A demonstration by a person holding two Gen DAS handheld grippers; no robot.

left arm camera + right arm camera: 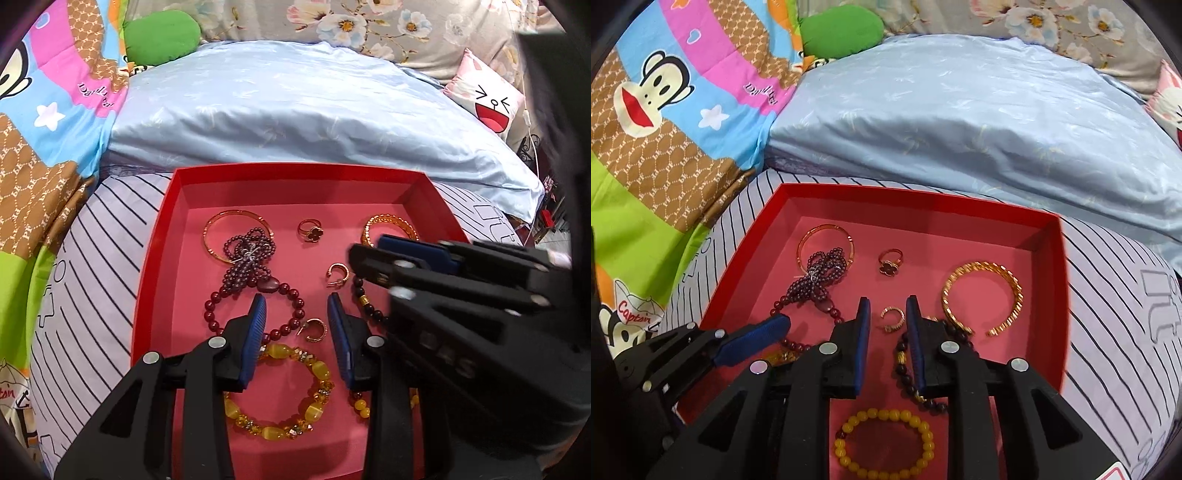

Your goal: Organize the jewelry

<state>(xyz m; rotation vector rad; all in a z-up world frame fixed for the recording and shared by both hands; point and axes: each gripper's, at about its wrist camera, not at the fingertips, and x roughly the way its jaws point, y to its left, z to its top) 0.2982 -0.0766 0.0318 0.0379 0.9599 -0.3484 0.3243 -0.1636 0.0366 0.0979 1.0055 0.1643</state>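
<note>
A red tray (162, 236) (1049, 280) holds jewelry. My left gripper (297, 306) is open, low over a gold hoop earring (316, 329), with a dark red bead bracelet (221, 299) to its left and a yellow bead bracelet (280, 391) beneath. My right gripper (886, 308) is open, its fingers either side of a second gold hoop earring (893, 318) (337, 274). A gold cuff bracelet (982, 295), a flower ring (889, 261) (309, 229), a thin gold bangle (827, 236) (236, 232) and a purple bead necklace (820, 277) (247, 254) lie further in. A black bead bracelet (905, 373) and small yellow bead bracelet (886, 443) lie near.
The tray rests on a striped cushion (92, 258) (1115, 332) on a bed. A light blue pillow (295, 110) lies behind it, a cartoon quilt (665, 110) to the left, floral bedding (332, 22) at the back.
</note>
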